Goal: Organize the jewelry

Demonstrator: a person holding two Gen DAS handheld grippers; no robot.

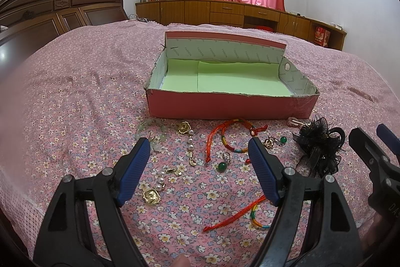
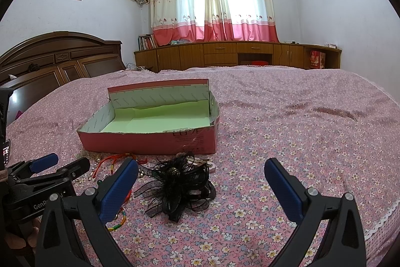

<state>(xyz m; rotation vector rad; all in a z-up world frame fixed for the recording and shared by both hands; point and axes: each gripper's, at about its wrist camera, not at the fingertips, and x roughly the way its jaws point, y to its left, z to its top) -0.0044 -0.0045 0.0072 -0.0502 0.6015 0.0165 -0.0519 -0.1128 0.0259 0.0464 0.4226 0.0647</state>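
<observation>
Both tongs, left and right, gaped empty. Jewelry lay loose on bedspread before the pink box, nothing boxed. Risk: red cord bracelet snagging pearl earrings, dragging neighbours.

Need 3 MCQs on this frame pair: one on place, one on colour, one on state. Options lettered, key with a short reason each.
1. Where does the black feathery hair accessory lie relative to the pink cardboard box?
A. inside it
B. on the bedspread in front of it
C. behind it

2. What colour is the paper lining on the box floor?
A. light green
B. blue
C. white

3. What state is the left gripper in?
A. shut on a bracelet
B. shut on nothing
C. open, holding nothing

Key:
1 B, it rests on the floral bedspread on the near side of the box.
2 A, the floor sheet is pale green in both views.
3 C, its blue pads stand wide apart above the scattered jewelry, as do those of the right gripper.
</observation>
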